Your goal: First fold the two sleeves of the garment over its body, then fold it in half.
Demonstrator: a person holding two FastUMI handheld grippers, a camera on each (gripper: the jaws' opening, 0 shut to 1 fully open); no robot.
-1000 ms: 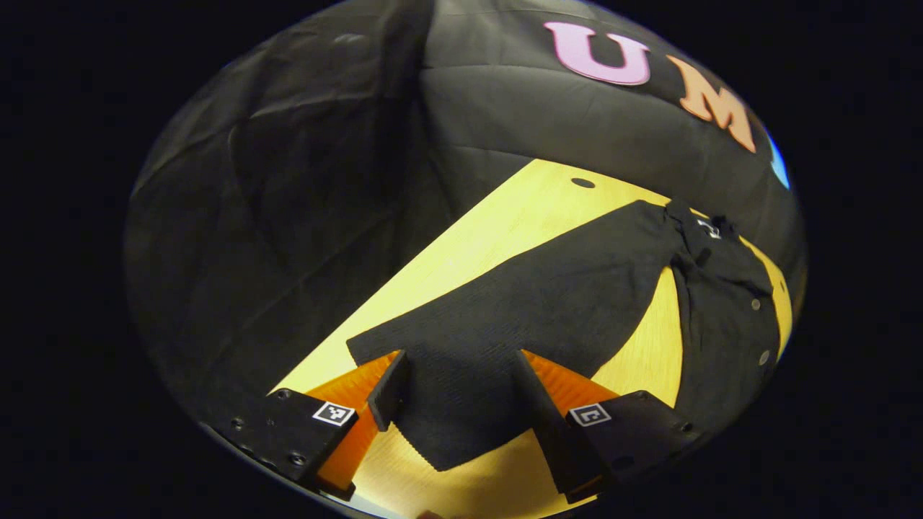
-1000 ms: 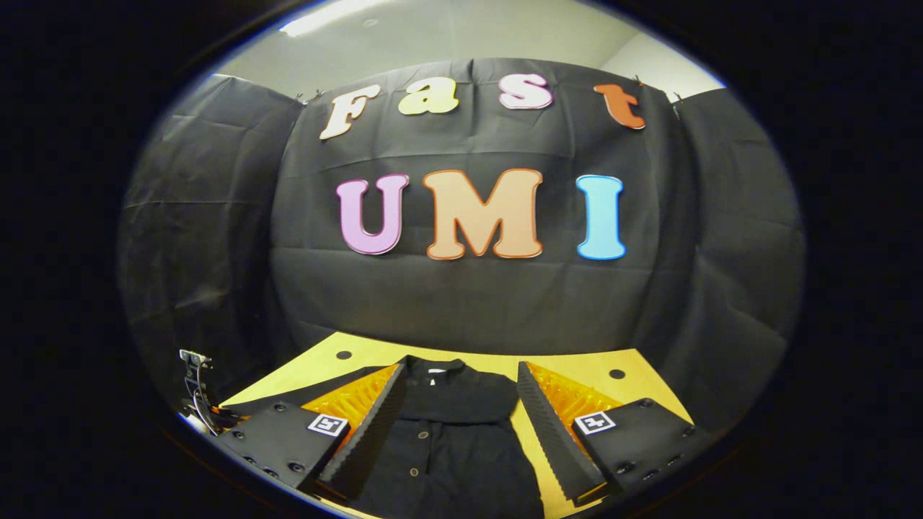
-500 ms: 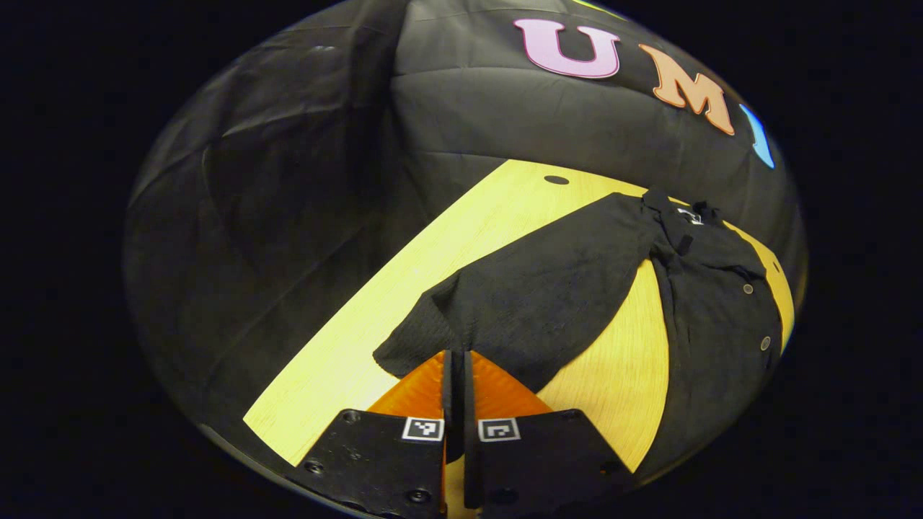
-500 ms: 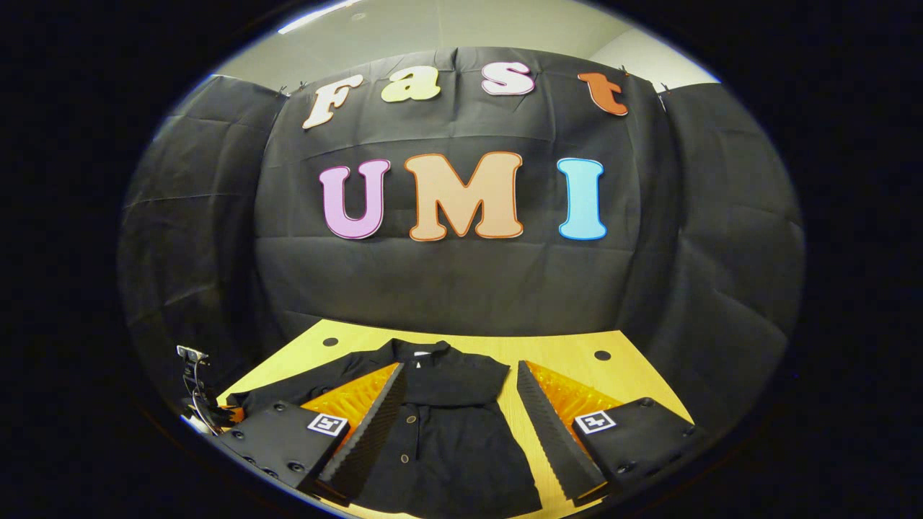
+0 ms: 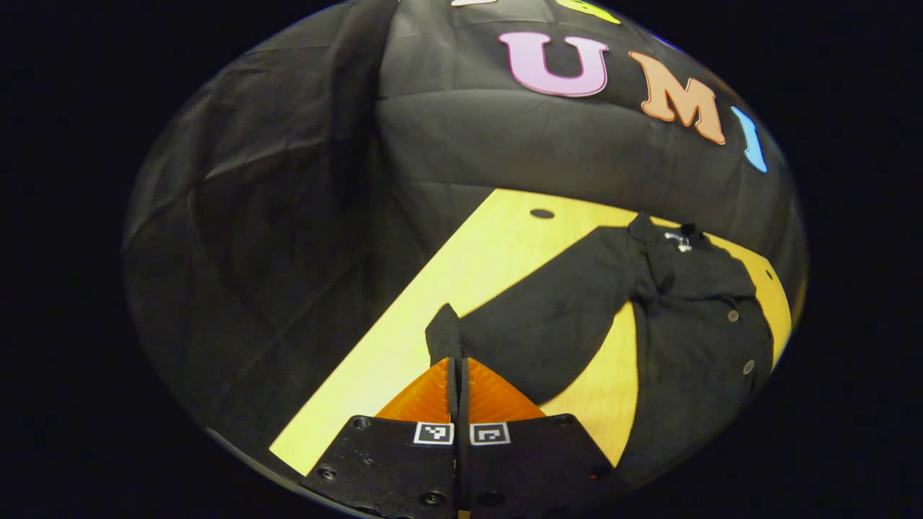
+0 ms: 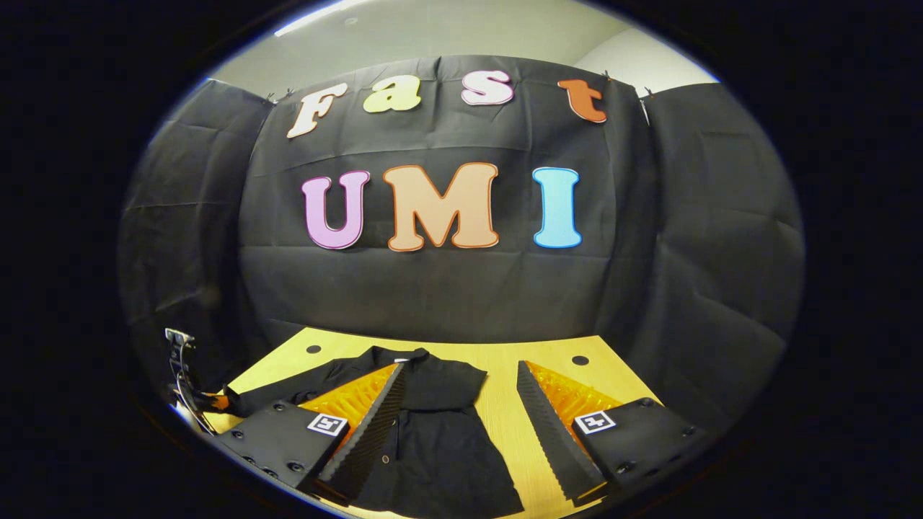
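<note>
A black button-front garment (image 5: 692, 339) lies spread on the yellow wooden table (image 5: 469, 267). Its long sleeve (image 5: 555, 317) stretches from the shoulder toward my left gripper (image 5: 457, 364), which is shut on the cuff and holds it raised off the table. In the right gripper view the garment's body (image 6: 433, 440) lies flat, collar (image 6: 404, 355) toward the wall. My right gripper (image 6: 458, 418) hovers open above the body, its fingers wide apart and holding nothing. The other gripper (image 6: 191, 393) shows at the far left there, at the sleeve's end.
The table has round holes near its back corners (image 6: 580, 360). The black cloth wall (image 6: 447, 288) stands close behind the table. Bare tabletop (image 6: 505, 404) lies to the right of the garment.
My left gripper closed on the sleeve cuff and lifted it, bunching the sleeve's end. The right gripper shifted slightly to the right and stayed open.
</note>
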